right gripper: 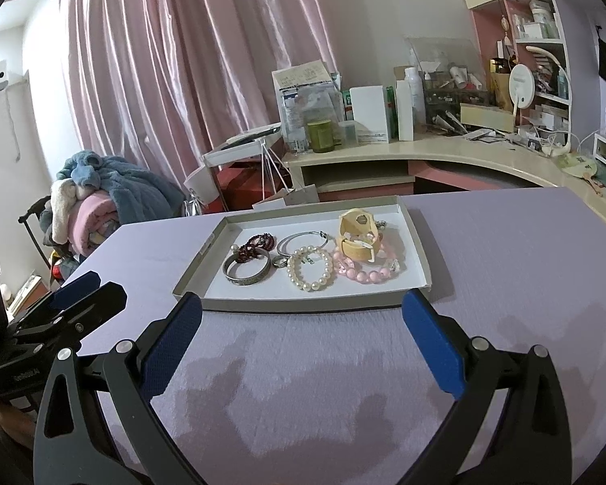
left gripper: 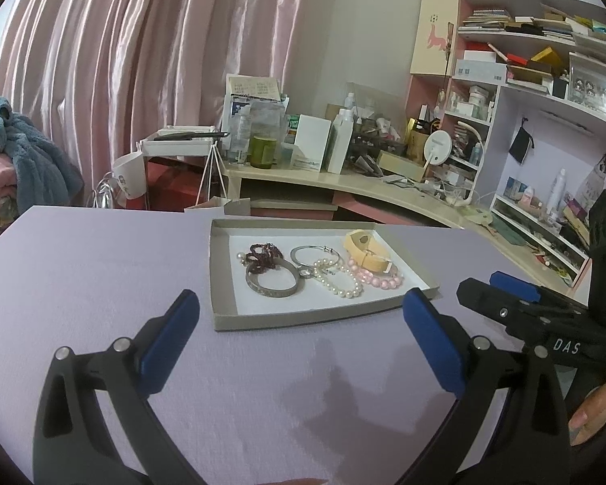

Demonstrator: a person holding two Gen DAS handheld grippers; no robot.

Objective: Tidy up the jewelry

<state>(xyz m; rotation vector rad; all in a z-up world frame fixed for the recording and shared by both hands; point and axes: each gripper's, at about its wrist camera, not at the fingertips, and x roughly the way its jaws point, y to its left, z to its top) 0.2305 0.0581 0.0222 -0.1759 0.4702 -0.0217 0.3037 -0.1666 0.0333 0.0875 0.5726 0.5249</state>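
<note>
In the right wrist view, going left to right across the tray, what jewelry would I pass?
Dark red beaded bracelet → engraved metal bangle → white pearl bracelet → pink bead bracelet, all inside the tray.

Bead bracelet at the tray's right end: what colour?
Pink. The bead bracelet shows best in the right wrist view, beside the white pearl one.
</note>
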